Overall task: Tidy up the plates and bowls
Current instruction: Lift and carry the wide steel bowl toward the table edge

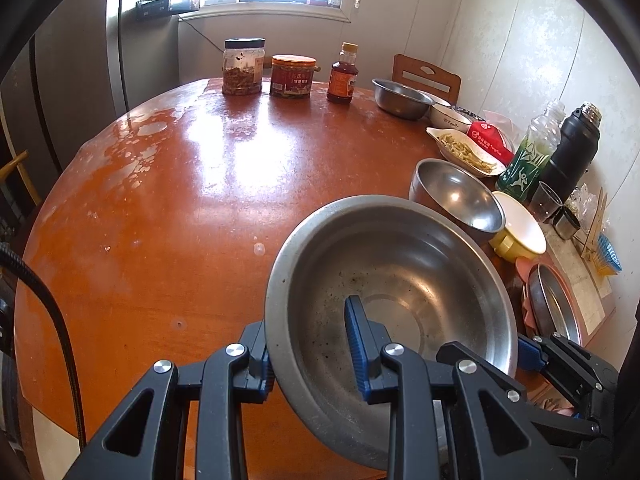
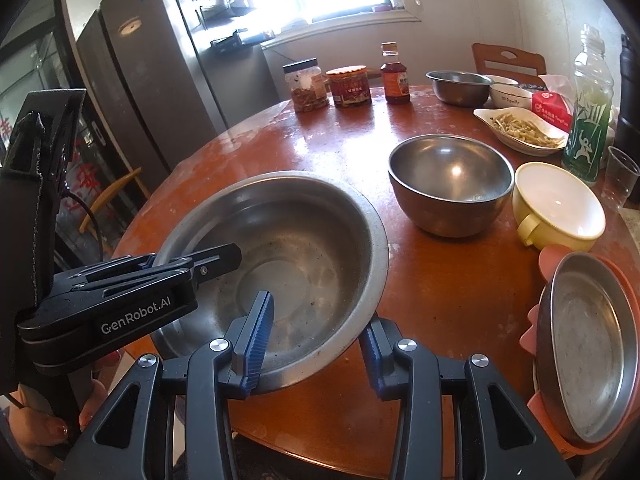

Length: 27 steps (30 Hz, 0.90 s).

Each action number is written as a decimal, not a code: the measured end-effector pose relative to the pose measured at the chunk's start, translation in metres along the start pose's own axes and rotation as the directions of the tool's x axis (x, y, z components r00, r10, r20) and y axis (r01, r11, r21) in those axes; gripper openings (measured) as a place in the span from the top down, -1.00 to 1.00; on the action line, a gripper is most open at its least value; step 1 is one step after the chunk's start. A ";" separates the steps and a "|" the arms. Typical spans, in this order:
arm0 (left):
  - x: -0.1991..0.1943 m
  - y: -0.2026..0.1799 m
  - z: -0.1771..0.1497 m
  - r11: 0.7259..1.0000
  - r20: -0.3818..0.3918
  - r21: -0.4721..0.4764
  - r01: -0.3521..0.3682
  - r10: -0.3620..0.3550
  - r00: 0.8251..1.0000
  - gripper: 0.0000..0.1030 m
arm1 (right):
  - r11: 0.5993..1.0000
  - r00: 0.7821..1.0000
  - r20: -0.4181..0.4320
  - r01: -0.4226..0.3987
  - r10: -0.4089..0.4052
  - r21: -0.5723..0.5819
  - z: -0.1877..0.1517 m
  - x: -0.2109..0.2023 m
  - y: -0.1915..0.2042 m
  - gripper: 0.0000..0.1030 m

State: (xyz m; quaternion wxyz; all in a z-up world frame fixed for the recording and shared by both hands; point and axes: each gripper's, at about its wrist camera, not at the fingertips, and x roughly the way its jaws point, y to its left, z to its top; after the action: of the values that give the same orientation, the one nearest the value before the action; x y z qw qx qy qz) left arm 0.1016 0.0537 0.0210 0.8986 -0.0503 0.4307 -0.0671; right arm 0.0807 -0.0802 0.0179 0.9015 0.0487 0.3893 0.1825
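A large steel basin (image 1: 396,300) sits at the near edge of the round brown table (image 1: 180,184); it also shows in the right wrist view (image 2: 280,256). My left gripper (image 1: 310,346) straddles its left rim, one finger inside and one outside, with a visible gap. My right gripper (image 2: 316,332) straddles its near rim the same way, jaws wide. A smaller steel bowl (image 2: 452,184), a yellow cup-bowl (image 2: 560,208) and a steel plate (image 2: 588,344) on a pink plate stand to the right.
At the far side stand two jars (image 1: 244,66), a sauce bottle (image 1: 342,76), another steel bowl (image 1: 400,98), a white bowl (image 1: 450,116) and a dish of food (image 1: 466,152). A green bottle (image 1: 530,152), black flask (image 1: 572,148) and glass (image 1: 546,200) stand by the right wall.
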 end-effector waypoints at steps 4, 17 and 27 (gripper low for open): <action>0.005 0.000 -0.008 1.000 -0.018 -0.005 -0.013 0.013 1.000 0.42 | 1.000 1.000 -0.003 0.003 -0.003 -0.009 -0.004 -0.001 0.000 0.16; 0.019 0.010 -0.028 0.997 -0.066 -0.038 -0.062 0.059 0.996 0.42 | 1.000 0.999 -0.051 -0.015 0.014 -0.025 -0.011 0.013 0.005 0.16; 0.025 0.015 -0.035 0.995 -0.068 -0.053 -0.083 0.080 0.994 0.42 | 0.999 0.997 -0.074 -0.015 0.011 -0.047 -0.016 0.021 0.007 0.16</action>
State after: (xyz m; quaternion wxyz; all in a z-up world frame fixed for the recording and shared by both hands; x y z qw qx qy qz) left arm 0.0911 0.0631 -0.0218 0.8841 -0.0553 0.4636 -0.0200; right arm 0.0804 -0.0666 -0.0063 0.8862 0.0230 0.4176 0.1993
